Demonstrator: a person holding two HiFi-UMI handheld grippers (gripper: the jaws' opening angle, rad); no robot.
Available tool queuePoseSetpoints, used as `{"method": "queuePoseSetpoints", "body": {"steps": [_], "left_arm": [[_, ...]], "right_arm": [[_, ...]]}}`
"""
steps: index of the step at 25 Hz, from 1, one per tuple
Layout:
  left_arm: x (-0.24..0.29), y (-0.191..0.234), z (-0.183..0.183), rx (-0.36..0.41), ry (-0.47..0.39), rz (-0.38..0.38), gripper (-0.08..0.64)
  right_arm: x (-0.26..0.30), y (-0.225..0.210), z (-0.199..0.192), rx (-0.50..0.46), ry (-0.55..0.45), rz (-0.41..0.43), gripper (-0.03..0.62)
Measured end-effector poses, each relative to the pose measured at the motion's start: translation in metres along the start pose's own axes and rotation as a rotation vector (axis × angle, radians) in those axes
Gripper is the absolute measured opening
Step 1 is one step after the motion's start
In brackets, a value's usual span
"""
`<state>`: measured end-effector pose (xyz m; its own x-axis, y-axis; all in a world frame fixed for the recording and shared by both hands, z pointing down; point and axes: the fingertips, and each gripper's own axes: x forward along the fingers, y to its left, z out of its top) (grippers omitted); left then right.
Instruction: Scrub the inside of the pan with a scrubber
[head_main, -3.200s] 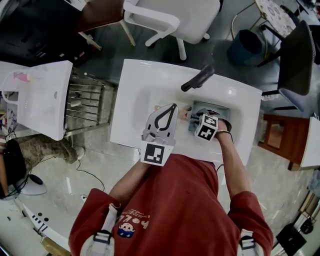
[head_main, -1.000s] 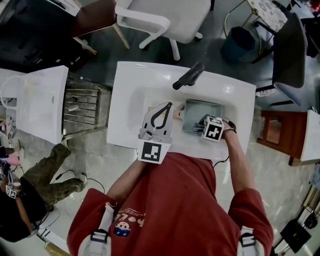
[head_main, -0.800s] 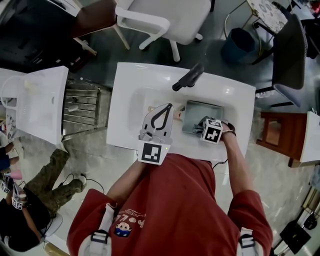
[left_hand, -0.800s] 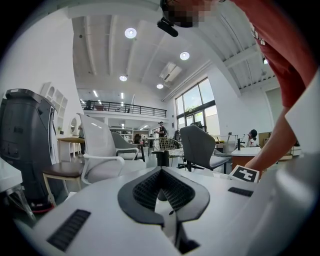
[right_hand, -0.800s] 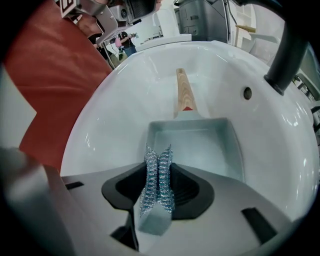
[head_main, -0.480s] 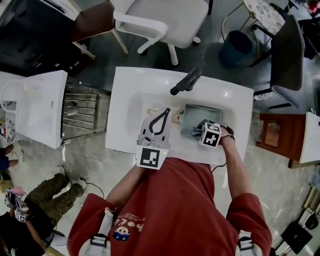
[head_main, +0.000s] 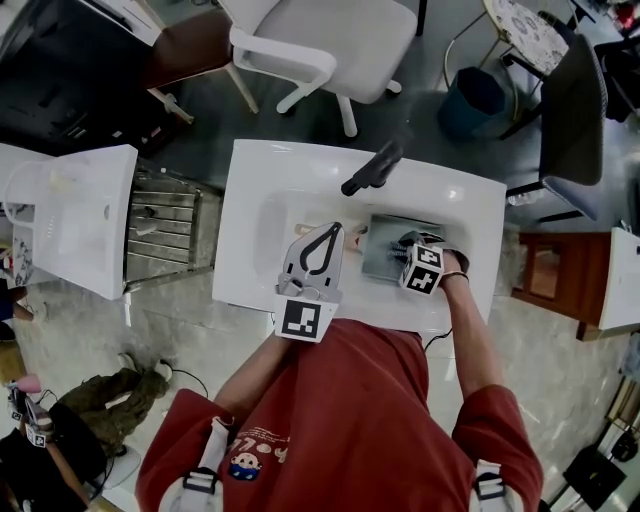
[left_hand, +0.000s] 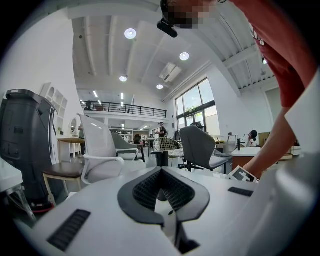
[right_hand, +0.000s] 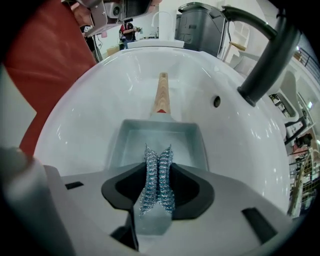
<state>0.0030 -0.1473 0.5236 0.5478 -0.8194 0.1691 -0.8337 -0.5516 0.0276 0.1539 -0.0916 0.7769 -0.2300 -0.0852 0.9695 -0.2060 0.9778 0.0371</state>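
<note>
Right gripper (right_hand: 158, 167) with scrubber (right_hand: 158, 175), white sink (right_hand: 95, 95)

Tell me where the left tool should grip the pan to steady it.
The wooden handle. It sticks straight out of the pan toward the left tool, bare and clear of the scrubber in the right tool. Come down from above, jaws across its width, I'd say; the left tool is shut, so open it first.

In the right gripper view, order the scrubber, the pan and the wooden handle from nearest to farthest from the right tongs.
1. Scrubber: clamped between the right tongs.
2. Pan: just ahead, in the sink.
3. Wooden handle: beyond the pan's far edge.
</note>
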Motion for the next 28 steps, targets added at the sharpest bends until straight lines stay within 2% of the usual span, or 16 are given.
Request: {"method": "queuePoseSetpoints", "body": {"steps": [14, 21, 28], "left_arm": [[0.001, 0.0, 0.0, 0.002, 0.007, -0.003, 0.008], [0.0, -0.001, 0.0, 0.005, 0.005, -0.006, 0.008], [0.002, 0.0, 0.002, -0.001, -0.003, -0.002, 0.008]], "right_arm": [[0.01, -0.046, 0.008, -0.091, 0.005, -0.336, 0.158], [0.012, -0.046, 0.009, -0.086, 0.01, -0.339, 0.156], [-0.019, -0.056, 0.01, -0.009, -0.057, -0.346, 0.16]]}}
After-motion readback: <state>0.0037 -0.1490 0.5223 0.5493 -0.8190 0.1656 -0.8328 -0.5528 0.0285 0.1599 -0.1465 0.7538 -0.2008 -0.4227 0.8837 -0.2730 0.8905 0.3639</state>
